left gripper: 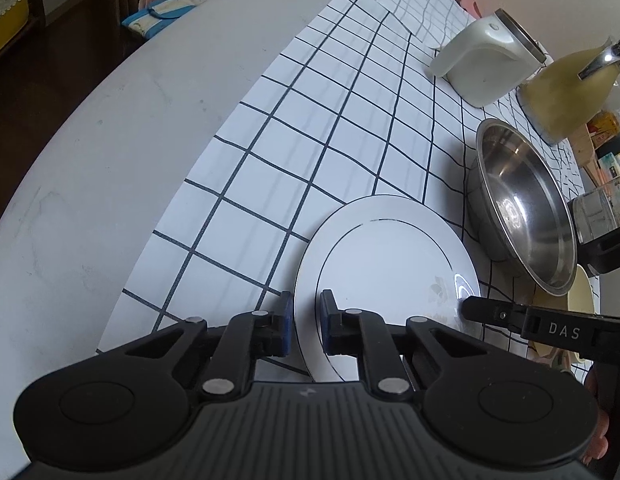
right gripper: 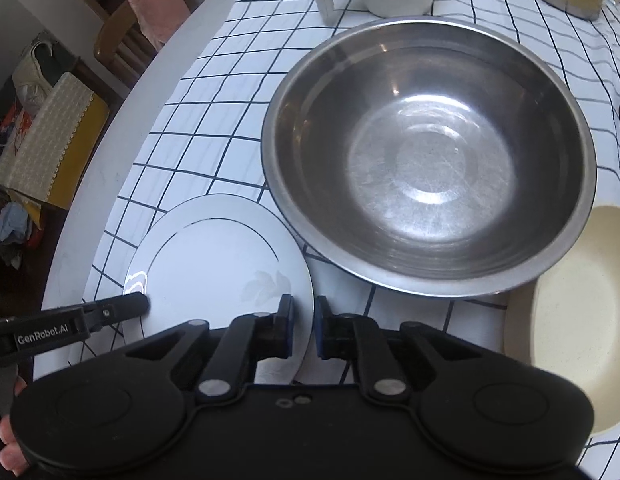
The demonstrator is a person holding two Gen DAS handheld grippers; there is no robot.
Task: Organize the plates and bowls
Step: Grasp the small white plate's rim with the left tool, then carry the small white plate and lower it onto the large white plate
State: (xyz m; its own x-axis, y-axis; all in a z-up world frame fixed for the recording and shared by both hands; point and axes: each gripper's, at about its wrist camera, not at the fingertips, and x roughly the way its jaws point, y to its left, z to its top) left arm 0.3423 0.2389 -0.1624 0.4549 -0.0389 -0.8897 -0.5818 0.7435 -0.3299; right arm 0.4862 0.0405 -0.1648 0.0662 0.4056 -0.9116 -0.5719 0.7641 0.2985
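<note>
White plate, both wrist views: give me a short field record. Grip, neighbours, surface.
plate: white plate, flat on the checked cloth
left hand-held gripper: shut on the plate's left rim
right hand-held gripper: shut on the plate's right rim
steel bowl: empty, behind and right of the plate
cream bowl: right of the plate, beside the steel bowl
white jug: further back

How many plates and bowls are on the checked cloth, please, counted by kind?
Plates: 1, the white plate, its rim between the jaws of both grippers.
Bowls: 2, the steel bowl and the cream bowl.
Total: 3.
</note>
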